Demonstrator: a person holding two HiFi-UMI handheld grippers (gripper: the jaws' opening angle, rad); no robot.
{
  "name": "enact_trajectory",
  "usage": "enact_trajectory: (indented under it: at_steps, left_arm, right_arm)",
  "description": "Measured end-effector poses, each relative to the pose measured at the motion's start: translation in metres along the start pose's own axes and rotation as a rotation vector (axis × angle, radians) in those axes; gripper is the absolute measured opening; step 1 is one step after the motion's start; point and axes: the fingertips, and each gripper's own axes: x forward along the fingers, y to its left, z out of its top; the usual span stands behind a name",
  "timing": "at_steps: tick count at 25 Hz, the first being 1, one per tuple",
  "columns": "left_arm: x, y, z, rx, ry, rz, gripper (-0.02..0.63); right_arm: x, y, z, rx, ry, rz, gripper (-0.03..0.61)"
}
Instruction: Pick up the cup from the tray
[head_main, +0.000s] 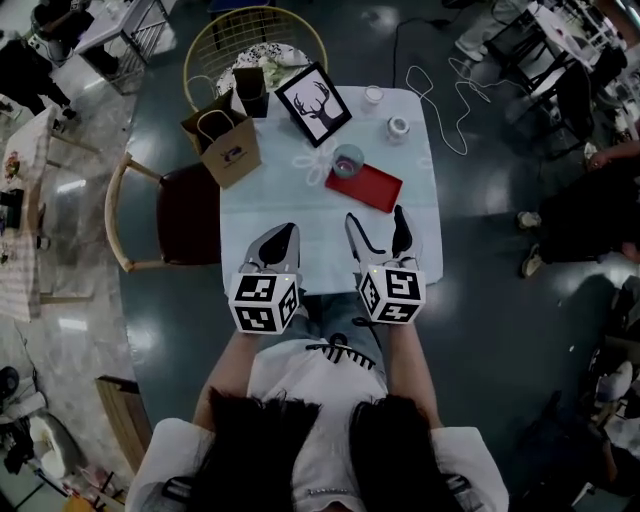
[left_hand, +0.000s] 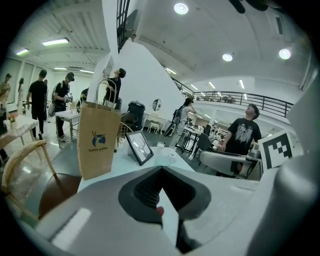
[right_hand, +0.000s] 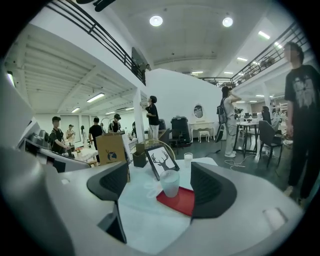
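Observation:
A frosted cup (head_main: 347, 160) stands on the left end of a flat red tray (head_main: 374, 188) at the middle of the pale table (head_main: 270, 210). My right gripper (head_main: 375, 216) is open near the table's front edge, short of the tray. In the right gripper view the cup (right_hand: 170, 183) and the tray (right_hand: 183, 201) lie ahead, in line with the gap between the open pads (right_hand: 109, 182), and nothing is held. My left gripper (head_main: 284, 238) is beside it on the left, shut and empty. In the left gripper view its pads (left_hand: 150, 192) meet.
A framed deer picture (head_main: 313, 103) leans behind the cup. A brown paper bag (head_main: 226, 146) stands at the table's left edge, with a dark box (head_main: 250, 90) further back. Two small cups (head_main: 398, 127) sit far right. Chairs (head_main: 165, 215) stand left and beyond the table.

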Motion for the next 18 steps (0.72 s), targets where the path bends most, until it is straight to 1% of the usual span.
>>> enact_trajectory:
  at_steps: [5, 7, 10, 14, 18]
  left_arm:
    - [0.028, 0.004, 0.006, -0.043, 0.022, -0.030, 0.000]
    - [0.037, 0.008, 0.006, -0.039, 0.032, 0.001, 0.000]
    - [0.046, 0.016, 0.006, -0.039, 0.054, 0.044, 0.000]
    - [0.060, 0.020, 0.001, -0.080, 0.099, 0.038, 0.000]
    - [0.073, 0.025, -0.001, -0.084, 0.123, 0.059, 0.000]
  right_arm:
    - [0.039, -0.013, -0.002, -0.003, 0.036, 0.029, 0.418]
    - [0.054, -0.019, -0.007, -0.026, 0.066, 0.031, 0.436]
    - [0.075, -0.025, -0.014, -0.086, 0.108, 0.030, 0.486]
    - [0.102, -0.029, -0.026, -0.083, 0.139, 0.065, 0.503]
    - [0.130, -0.033, -0.038, -0.082, 0.160, 0.075, 0.512]
